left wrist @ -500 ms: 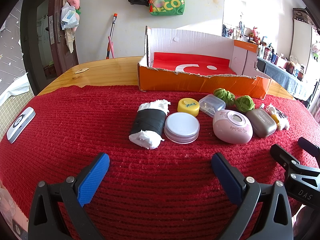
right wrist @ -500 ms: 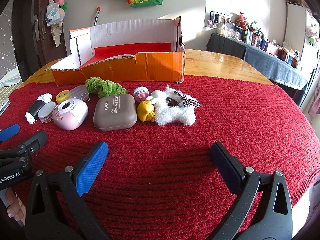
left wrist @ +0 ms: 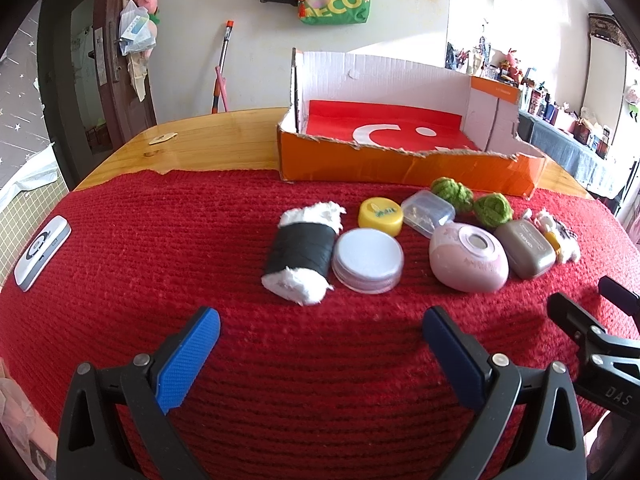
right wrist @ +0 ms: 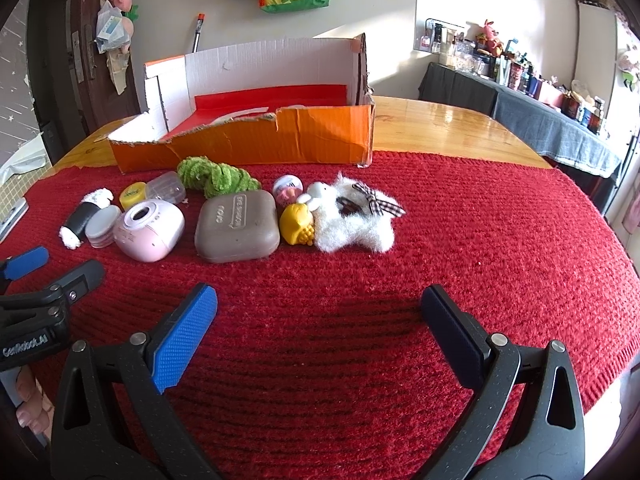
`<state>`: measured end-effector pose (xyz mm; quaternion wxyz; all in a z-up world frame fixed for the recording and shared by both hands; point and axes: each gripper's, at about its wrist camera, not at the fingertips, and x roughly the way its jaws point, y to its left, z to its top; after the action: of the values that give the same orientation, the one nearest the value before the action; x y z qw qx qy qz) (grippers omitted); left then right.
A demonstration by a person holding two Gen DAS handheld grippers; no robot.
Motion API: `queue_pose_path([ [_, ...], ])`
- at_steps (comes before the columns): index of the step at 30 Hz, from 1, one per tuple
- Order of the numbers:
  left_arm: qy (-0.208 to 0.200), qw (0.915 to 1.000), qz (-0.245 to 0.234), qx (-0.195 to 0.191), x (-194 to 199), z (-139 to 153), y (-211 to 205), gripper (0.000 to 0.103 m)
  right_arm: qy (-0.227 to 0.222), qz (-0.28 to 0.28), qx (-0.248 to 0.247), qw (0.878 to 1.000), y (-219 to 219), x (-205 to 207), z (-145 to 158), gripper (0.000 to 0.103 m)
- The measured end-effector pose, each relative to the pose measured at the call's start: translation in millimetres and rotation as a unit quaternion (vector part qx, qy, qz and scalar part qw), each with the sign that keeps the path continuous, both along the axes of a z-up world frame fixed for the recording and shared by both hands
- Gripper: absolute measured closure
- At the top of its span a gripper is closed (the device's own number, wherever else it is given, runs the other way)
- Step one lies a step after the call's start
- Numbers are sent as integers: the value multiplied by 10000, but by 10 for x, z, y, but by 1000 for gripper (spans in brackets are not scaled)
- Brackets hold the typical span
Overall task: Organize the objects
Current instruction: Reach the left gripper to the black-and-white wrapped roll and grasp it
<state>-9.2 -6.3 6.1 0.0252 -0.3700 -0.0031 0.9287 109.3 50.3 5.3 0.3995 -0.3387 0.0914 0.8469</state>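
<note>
A row of small items lies on the red knitted cloth point(left wrist: 160, 240) in front of an orange cardboard box point(left wrist: 408, 170): a black-and-white sushi-roll plush point(left wrist: 300, 254), a round clear tin point(left wrist: 367, 260), a yellow lid point(left wrist: 380, 216), a clear plastic case point(left wrist: 428, 214), green yarn point(left wrist: 472, 200), a pink toy camera point(left wrist: 468, 258) and a brown case point(right wrist: 237, 227). A white fluffy plush point(right wrist: 352, 220) and a yellow toy point(right wrist: 296, 224) end the row. My left gripper point(left wrist: 320, 352) is open and empty, short of the sushi plush. My right gripper point(right wrist: 320, 336) is open and empty, short of the plush.
A white remote point(left wrist: 40, 258) lies at the cloth's left edge. Bare wooden tabletop point(right wrist: 440, 128) shows behind and right of the box. A dark-clothed side table point(right wrist: 540, 120) crowded with bottles stands at the right. Bags hang on the back wall.
</note>
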Motion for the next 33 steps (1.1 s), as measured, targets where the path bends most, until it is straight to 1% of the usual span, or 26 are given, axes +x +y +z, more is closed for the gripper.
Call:
queue_pose_path([
  [2,-40,10000,25,32,-71,86,-48,0,21,22,43,10000,21,8,72,0],
  [4,-108,9999,-67,117,-118,152,-76,0,87,-46,122,9999,74,34,182,0],
  [7,-81,9998,-167,60,-201,243,-133,0,148,-178,236,9995,168,60,279,0],
  [9,-60,9997,-244,-22,-243,284,-151,0,151,-270,221,9993,299,64,352,0],
  [12,-236,9988,-436,12,-355,316,-185,0,92,-329,37,9994,495,66,425,0],
  [15,-467,9971,-595,79,-432,314,-236,0,-13,-341,-243,9991,665,101,409,0],
  [17,-568,9959,-706,37,-444,302,-259,0,-103,-260,-402,9988,745,116,393,0],
  [19,-646,9939,-888,-101,-442,284,-270,0,-227,-191,-419,9987,751,142,365,0],
  [22,-830,9888,-1218,-241,-426,226,-269,0,-517,-6,-389,9979,758,122,321,0],
  [25,-968,9852,-1376,-324,-421,164,-283,0,-667,144,-455,9966,757,99,260,0],
  [27,-1060,9836,-1418,-339,-447,126,-298,0,-755,218,-551,9954,766,73,206,0],
  [30,-1187,9824,-1422,-257,-507,73,-350,0,-924,293,-633,9933,775,12,116,0],
  [33,-1185,9831,-1374,-245,-569,67,-417,0,-930,283,-670,9930,788,12,88,0],
])
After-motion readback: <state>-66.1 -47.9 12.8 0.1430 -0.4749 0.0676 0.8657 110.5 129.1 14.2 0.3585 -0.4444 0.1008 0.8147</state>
